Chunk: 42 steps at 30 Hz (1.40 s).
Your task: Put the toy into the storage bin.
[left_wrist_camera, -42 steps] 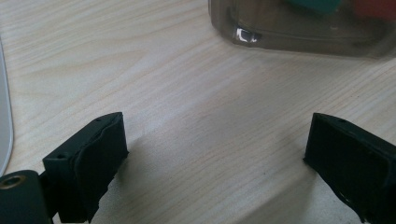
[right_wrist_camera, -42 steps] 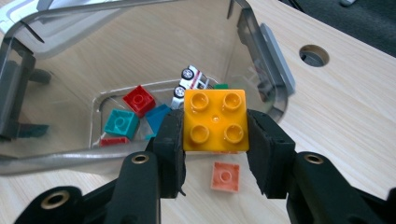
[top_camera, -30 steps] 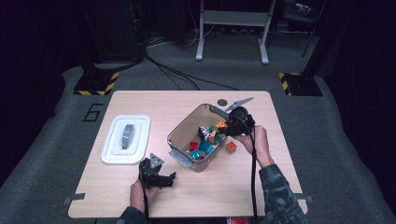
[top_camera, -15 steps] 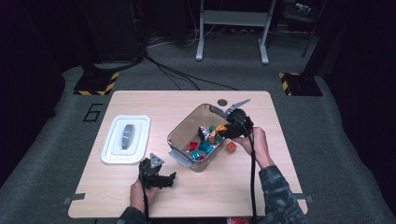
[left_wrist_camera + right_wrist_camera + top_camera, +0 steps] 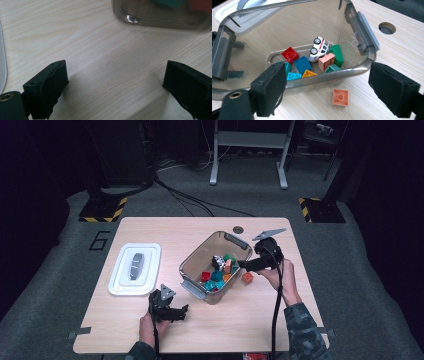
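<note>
My right gripper [image 5: 327,91], jaws just opened and empty, hovers over the small orange plastic brick [image 5: 340,97] beside the clear plastic bin [image 5: 359,32] near the desk's right edge; my left gripper [image 5: 115,82] stands open.

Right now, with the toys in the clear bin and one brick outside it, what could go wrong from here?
1. The orange brick lies on the table beside the bin, not in it, so it may get left out.
2. The right hand-held gripper, whose jaws have just been opening and hold nothing, is close to the bin's rim and might knock it.
3. The toy car lies tilted on the bricks and could shift.
</note>
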Motion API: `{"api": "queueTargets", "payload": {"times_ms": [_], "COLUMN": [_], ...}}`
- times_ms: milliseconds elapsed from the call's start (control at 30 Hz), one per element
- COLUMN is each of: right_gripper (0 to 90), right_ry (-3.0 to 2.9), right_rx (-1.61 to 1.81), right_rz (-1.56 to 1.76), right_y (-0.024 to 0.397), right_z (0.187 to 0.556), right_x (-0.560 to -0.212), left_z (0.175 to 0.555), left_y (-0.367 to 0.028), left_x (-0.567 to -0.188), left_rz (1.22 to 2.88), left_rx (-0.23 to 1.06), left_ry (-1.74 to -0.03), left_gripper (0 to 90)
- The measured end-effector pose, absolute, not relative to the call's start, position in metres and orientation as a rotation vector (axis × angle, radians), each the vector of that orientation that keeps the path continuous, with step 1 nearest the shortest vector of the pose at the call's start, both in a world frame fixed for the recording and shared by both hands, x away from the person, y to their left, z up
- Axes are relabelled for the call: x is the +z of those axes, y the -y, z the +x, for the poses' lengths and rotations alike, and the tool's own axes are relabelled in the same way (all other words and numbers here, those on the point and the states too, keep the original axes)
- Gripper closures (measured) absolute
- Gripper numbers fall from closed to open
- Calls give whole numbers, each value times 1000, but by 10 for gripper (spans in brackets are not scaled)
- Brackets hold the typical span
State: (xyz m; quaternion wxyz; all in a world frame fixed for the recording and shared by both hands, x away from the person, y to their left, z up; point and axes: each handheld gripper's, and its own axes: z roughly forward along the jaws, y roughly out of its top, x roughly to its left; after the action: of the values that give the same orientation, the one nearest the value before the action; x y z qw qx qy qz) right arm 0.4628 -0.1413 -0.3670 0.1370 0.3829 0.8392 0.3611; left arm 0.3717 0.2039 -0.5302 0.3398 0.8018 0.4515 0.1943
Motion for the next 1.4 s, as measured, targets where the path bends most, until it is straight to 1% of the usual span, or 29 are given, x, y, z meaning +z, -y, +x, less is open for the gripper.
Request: {"api": "queueTargets", "payload": {"times_ms": [167,300,367,533,600,733,767,833,867,933,967,1100,1333,1400], "right_gripper": [71,14,1,6,46,229,293,330,372,381,422,457,577,582], "right_ry": [-2399,-2409,-2424,-2442,-2431,-2412,-2408,-2401,-2399,-2404,-2402,-2404,-2426,-2427], "right_rx": [1064,995,986,915,906,911,906,902,897,890,899,900,874,863], "right_rz": [1169,1224,1244,1308,1326,1324,1324,1311,1314,1301,1288,1286,1261,1269], "right_y": [159,172,175,176,174,170,168,165,163,162,161,158,153,153], "right_z": [458,460,461,465,466,469,470,472,473,474,476,481,484,484], "right_x": [-382,-409,-422,-458,-471,-482,-484,-487,-488,-488,-489,-490,-493,-493], "left_z": [372,372,372,372,372,372,372,372,372,372,372,372,372,372], "left_y": [-204,-204,-204,-204,-204,-204,-204,-204,-204,-204,-204,-204,-204,-204], "left_x": [-530,-530,-530,-530,-530,-530,-530,-530,-530,-530,-530,-530,-530,-530], "left_rz": [2086,2087,2087,2085,2086,2086,2085,2087,2087,2087,2089,2087,2087,2087], "left_rx": [507,506,506,506,509,509,511,506,507,507,508,509,506,506], "left_ry": [-1174,-1175,-1175,-1178,-1175,-1175,-1174,-1175,-1175,-1175,-1174,-1174,-1175,-1176], "left_gripper": [54,54,54,54,54,54,54,54,54,54,53,53,54,53]}}
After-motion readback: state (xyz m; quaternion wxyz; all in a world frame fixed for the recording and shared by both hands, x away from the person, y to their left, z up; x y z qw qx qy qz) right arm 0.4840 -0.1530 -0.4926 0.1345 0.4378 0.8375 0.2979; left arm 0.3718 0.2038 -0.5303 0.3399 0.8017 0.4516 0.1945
